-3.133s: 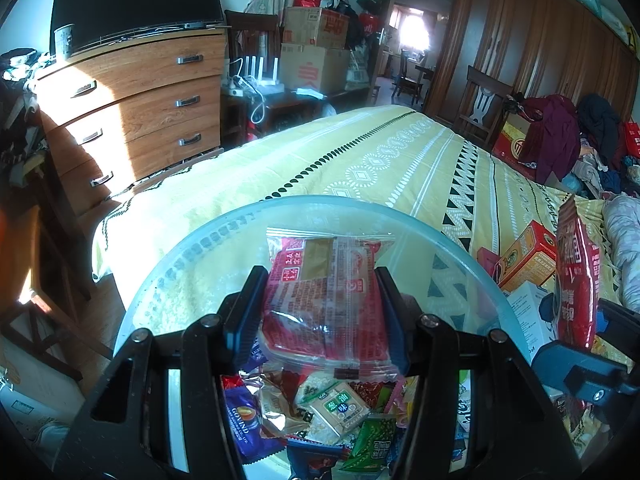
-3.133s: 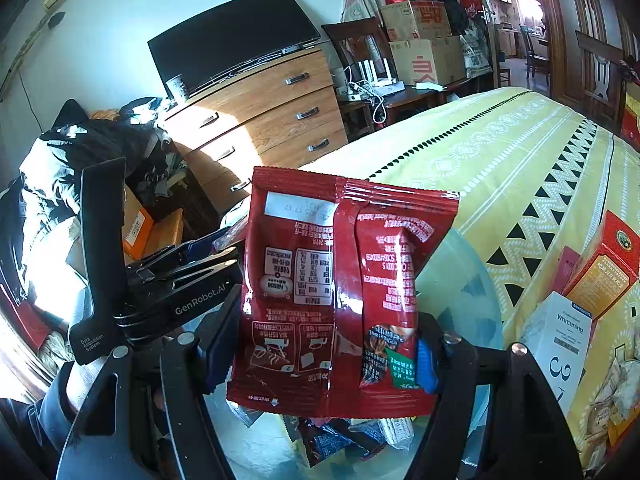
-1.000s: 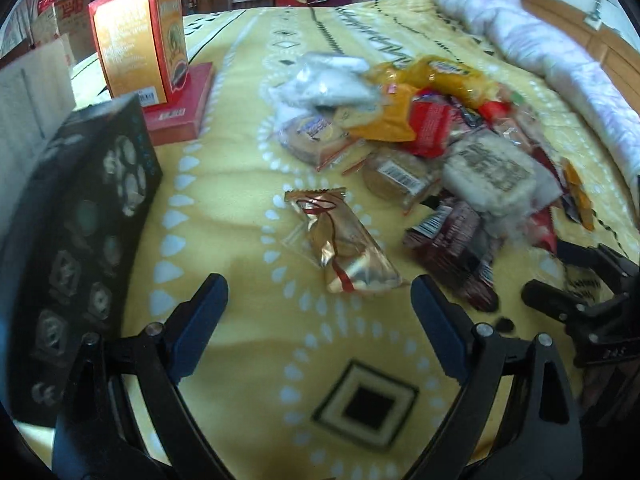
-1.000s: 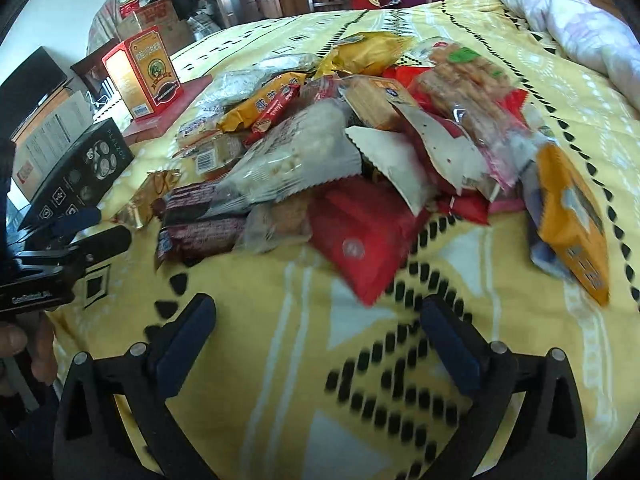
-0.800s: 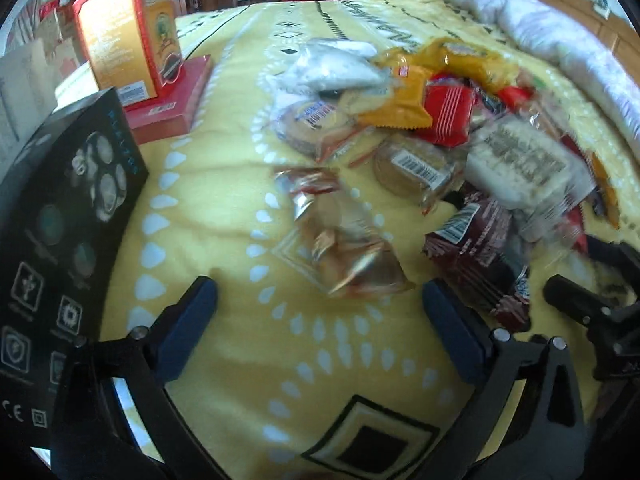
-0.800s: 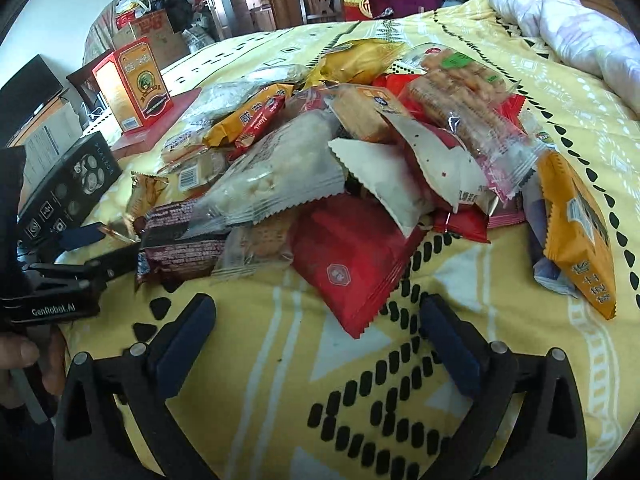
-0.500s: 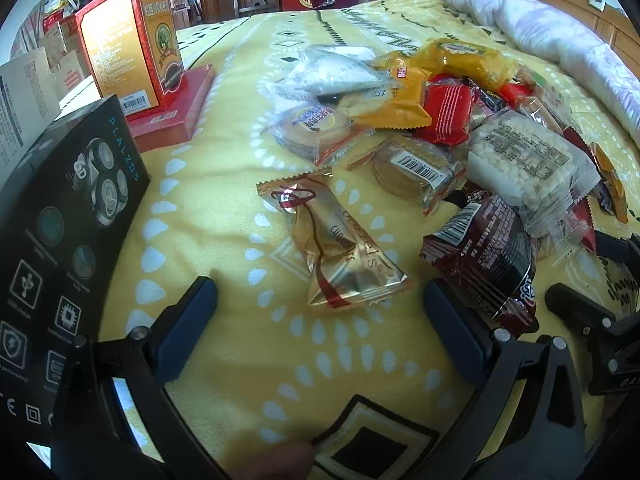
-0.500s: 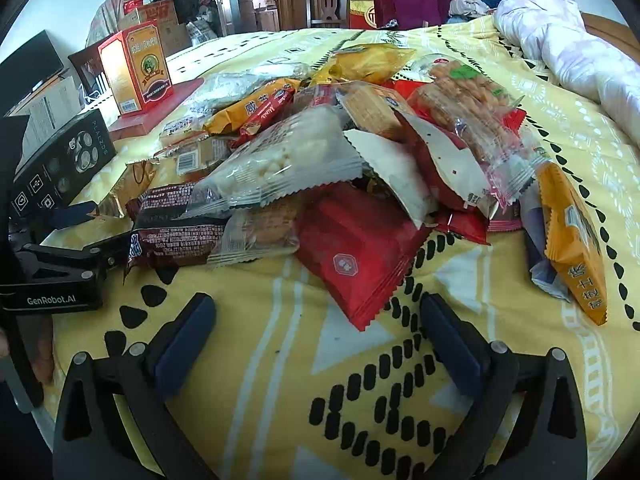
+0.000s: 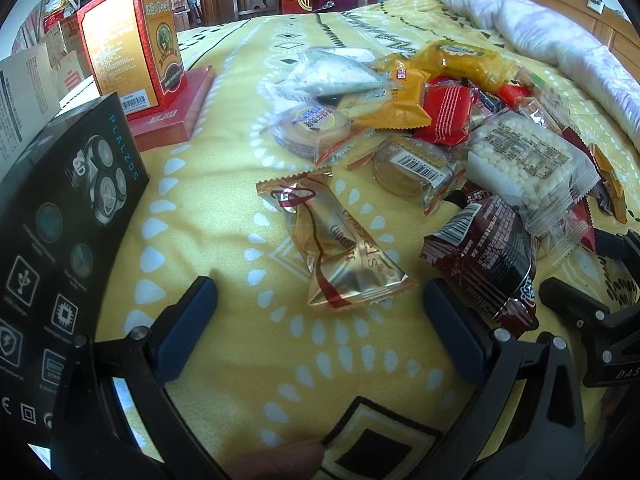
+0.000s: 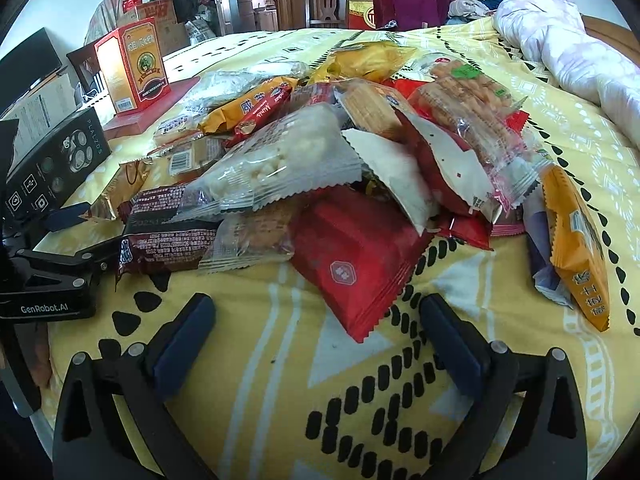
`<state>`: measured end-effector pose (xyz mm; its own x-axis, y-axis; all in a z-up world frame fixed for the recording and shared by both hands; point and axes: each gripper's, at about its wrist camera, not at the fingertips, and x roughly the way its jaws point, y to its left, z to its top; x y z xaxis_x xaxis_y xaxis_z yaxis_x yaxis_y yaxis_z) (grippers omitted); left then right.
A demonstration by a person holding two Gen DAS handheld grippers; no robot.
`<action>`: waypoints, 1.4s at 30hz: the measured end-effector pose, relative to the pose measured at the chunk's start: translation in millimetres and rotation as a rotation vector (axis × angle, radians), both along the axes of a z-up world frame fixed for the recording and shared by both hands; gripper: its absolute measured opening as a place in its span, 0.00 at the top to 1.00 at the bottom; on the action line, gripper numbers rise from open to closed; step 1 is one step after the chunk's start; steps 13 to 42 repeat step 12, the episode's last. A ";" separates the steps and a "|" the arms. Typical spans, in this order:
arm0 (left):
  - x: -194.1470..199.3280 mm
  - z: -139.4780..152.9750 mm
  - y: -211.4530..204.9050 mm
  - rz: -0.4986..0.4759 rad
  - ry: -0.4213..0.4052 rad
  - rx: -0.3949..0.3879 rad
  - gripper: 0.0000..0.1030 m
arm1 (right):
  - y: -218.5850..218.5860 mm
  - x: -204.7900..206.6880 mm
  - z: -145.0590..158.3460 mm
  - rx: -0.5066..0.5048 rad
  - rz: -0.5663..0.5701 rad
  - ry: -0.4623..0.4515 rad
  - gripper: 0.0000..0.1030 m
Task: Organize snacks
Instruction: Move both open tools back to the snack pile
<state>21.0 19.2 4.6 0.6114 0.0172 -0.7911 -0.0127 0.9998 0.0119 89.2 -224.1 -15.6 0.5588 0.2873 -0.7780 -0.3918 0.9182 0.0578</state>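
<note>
We are hovering both tools over the yellow patterned bedspread [image 9: 224,168] now, a big change from three seconds ago, when each one was gripping a red packet above the clear bowl; bowl and packets are gone from view. Our left gripper [image 9: 320,300] is gaping wide, its jaws having just been opening, and the gold-wrapped candy [image 9: 336,248] is lying just ahead between the blue pads, untouched. It is looming larger and lower in the left view than a second ago. The dark brown wrapper [image 9: 484,256] is sitting just beside the right pad. Our right gripper [image 10: 316,324] is spread wide and empty too, with a corner of the red packet [image 10: 360,260] poking toward the gap. The snack pile [image 10: 360,140] is heaped behind it. A black shaver box [image 9: 60,240] is standing at left, near the orange-red carton [image 9: 132,36].
</note>
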 end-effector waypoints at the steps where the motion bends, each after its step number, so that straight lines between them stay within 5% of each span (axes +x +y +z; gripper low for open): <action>1: 0.3 -0.2 0.0 0.000 0.000 0.001 0.00 | 0.4 0.5 -0.2 -0.003 -0.001 0.000 0.00; 42: 1.6 -1.2 -1.9 -0.001 -0.003 0.010 0.00 | 2.6 0.9 -1.0 -0.009 -0.002 -0.001 0.00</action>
